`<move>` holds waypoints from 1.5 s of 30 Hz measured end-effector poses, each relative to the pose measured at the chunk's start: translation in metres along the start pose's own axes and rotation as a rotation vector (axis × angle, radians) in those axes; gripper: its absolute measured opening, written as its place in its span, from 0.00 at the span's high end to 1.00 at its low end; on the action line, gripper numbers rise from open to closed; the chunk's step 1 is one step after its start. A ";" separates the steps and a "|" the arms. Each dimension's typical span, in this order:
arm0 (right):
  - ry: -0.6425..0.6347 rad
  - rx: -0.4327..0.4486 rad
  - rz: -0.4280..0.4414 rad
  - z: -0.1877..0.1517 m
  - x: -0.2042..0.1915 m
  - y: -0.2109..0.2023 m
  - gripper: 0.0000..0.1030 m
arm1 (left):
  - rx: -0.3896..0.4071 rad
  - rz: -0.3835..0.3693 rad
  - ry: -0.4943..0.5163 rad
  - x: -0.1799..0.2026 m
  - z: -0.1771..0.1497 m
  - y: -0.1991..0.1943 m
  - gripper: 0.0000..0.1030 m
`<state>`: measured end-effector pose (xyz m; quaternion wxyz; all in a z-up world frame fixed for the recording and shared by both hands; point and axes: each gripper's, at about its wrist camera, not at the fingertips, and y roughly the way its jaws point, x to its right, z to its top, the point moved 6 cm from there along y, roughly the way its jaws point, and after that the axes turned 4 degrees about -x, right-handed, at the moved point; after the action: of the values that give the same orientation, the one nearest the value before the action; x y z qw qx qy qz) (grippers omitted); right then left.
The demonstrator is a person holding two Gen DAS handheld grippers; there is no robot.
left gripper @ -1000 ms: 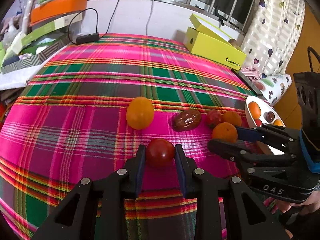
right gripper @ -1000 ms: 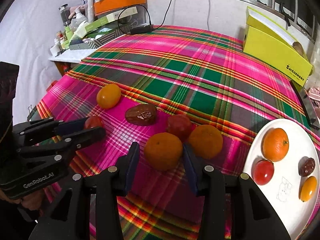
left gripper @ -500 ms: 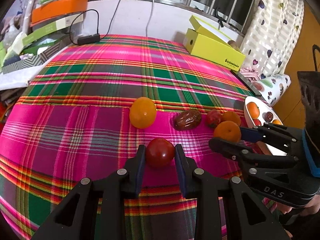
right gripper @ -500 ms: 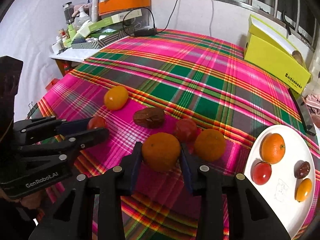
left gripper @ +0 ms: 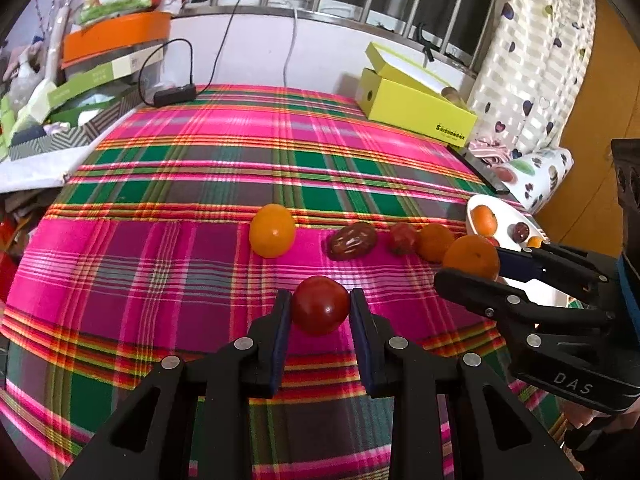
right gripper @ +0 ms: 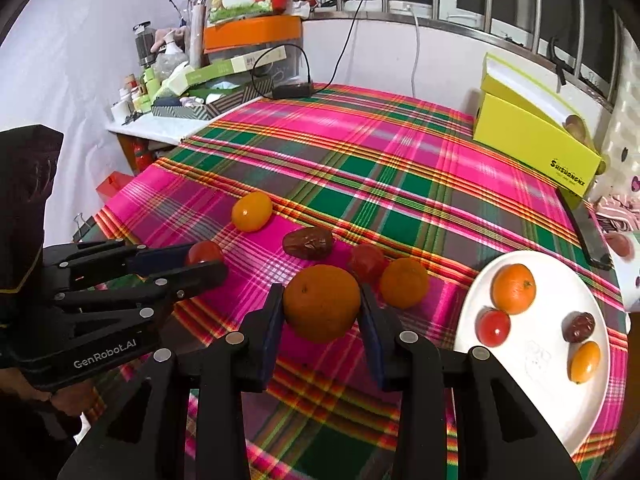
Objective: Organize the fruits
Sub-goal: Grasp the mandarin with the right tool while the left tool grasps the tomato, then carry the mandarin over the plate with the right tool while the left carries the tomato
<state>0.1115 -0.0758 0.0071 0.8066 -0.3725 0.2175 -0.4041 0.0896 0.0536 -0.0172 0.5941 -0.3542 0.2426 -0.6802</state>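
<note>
My left gripper (left gripper: 318,306) is shut on a red tomato (left gripper: 320,305), held just above the plaid cloth. My right gripper (right gripper: 322,304) is shut on an orange mandarin (right gripper: 322,302), lifted off the cloth; the same mandarin (left gripper: 472,257) shows in the left wrist view. On the cloth lie a yellow tomato (right gripper: 252,211), a brown date (right gripper: 308,243), a second red tomato (right gripper: 366,262) and another mandarin (right gripper: 404,282). A white plate (right gripper: 536,360) at the right holds a mandarin (right gripper: 513,289), a red tomato (right gripper: 493,327), a date (right gripper: 579,327) and a yellow tomato (right gripper: 585,362).
A yellow-green box (right gripper: 532,132) stands at the far right of the table, with a dark phone-like slab (right gripper: 588,228) near it. A black charger and cable (left gripper: 174,94) lie at the far edge. Boxes and bottles (right gripper: 168,80) crowd the shelf at the left.
Both grippers have risen and pulled back from the cloth with their fruit. The right gripper's jaws closed in on the mandarin, which now hangs clear of the other fruit.
</note>
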 end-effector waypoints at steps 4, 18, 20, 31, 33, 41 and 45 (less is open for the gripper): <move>0.006 0.019 -0.006 -0.001 0.002 -0.011 0.64 | 0.010 -0.004 0.015 0.008 0.001 -0.007 0.61; 0.047 0.081 -0.030 -0.015 0.017 -0.047 0.64 | 0.042 -0.022 0.081 0.044 0.002 -0.028 0.61; 0.053 0.088 -0.035 -0.017 0.020 -0.052 0.64 | 0.045 -0.026 0.091 0.050 0.002 -0.030 0.61; 0.111 0.111 -0.067 -0.034 0.045 -0.073 0.64 | 0.049 -0.058 0.151 0.083 0.001 -0.035 0.61; 0.122 0.113 -0.075 -0.036 0.050 -0.076 0.64 | 0.050 -0.066 0.158 0.088 0.002 -0.035 0.61; 0.157 0.114 -0.090 -0.044 0.065 -0.080 0.64 | 0.041 -0.086 0.185 0.101 0.003 -0.030 0.61; 0.175 0.111 -0.099 -0.047 0.074 -0.081 0.64 | 0.037 -0.095 0.200 0.108 0.006 -0.027 0.61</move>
<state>0.0837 -0.1879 0.0366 0.7830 -0.3010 0.2460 -0.4856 0.0723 -0.0470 0.0273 0.5406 -0.2847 0.2710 -0.7438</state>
